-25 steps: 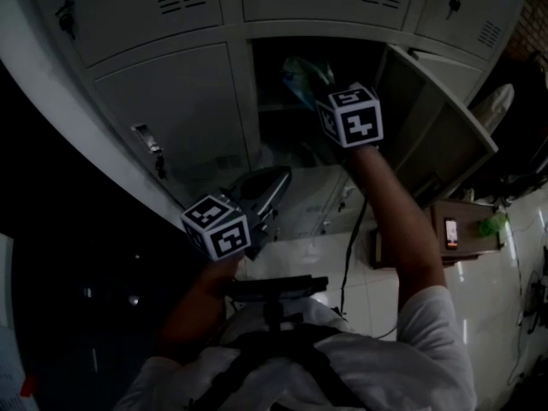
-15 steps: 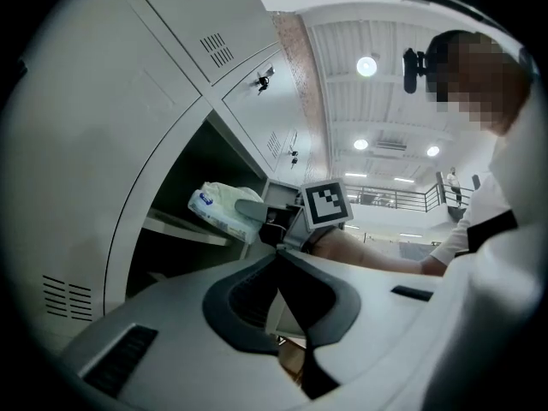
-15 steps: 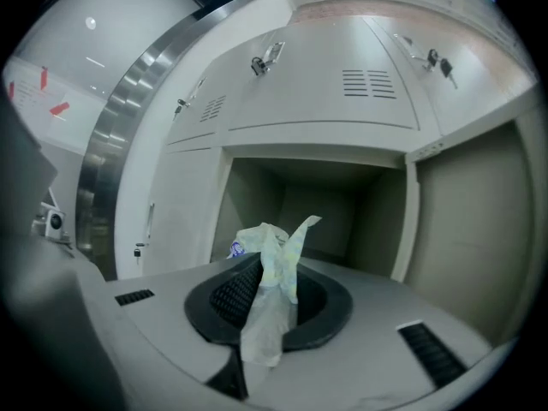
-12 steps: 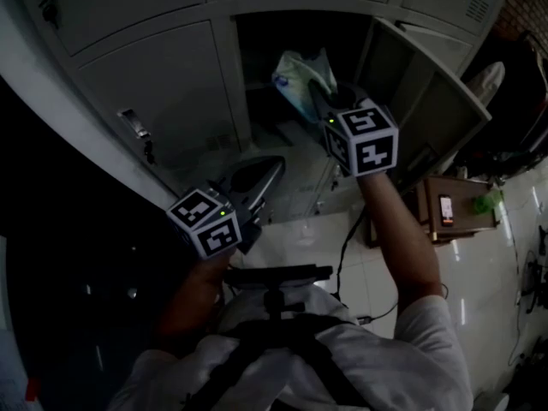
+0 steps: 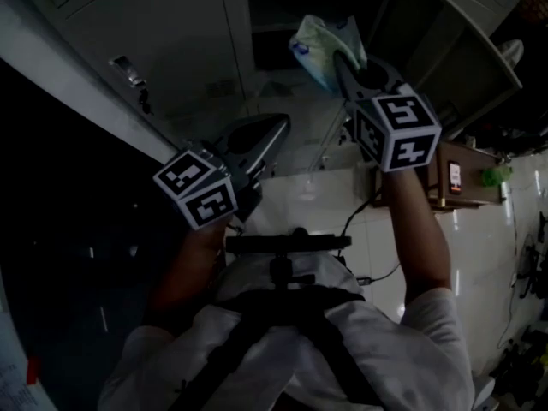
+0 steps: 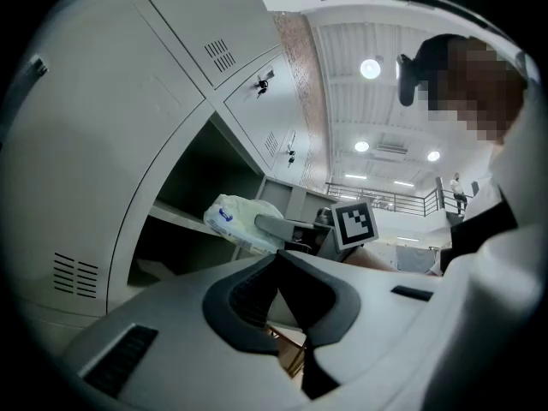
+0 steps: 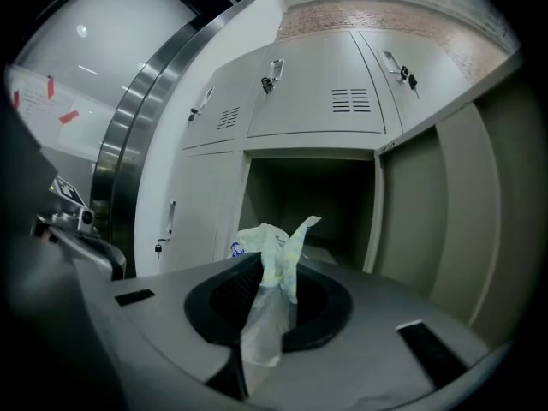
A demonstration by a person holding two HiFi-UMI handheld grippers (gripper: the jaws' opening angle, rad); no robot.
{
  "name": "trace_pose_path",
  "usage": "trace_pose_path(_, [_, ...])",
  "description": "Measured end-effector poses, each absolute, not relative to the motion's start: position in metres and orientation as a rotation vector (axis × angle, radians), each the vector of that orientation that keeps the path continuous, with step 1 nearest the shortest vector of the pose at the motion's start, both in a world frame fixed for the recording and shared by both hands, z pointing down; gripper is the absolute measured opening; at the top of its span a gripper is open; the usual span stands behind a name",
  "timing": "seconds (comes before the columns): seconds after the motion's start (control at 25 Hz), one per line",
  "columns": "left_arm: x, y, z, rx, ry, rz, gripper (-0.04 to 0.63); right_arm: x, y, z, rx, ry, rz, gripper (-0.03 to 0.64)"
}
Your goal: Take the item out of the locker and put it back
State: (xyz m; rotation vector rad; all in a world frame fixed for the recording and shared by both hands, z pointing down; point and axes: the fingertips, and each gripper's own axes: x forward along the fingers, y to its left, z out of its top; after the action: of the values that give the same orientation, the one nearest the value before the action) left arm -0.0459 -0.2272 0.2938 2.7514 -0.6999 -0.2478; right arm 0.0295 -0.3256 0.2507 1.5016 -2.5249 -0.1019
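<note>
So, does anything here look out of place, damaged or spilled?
Nothing is damaged or spilled. One oddity: the right hand-held gripper pinches the soft plastic packet only by its crumpled wrapper edge, in front of the open locker compartment, so the packet sits askew.

The pale tiled floor (image 5: 295, 197) is gleaming under the lights and carrying a small wooden table (image 5: 473, 198) off to the right — a phone (image 5: 454, 175) and something green (image 5: 491, 176) are lying on its top. A dark cable (image 5: 344, 229) is trailing across the tiles nearer in. Inside the open locker (image 7: 310, 154) a shelf (image 6: 180, 219) is running across the compartment — its top is sitting in shadow.
</note>
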Motion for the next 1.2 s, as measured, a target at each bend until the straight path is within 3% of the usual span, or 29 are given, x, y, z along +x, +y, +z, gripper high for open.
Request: trace_pose_path(1.2, [-0.072,-0.204,0.338,2.658,-0.729,-0.207,0.003,0.051,-0.236,0.322,1.599,-2.512,0.159,0.023])
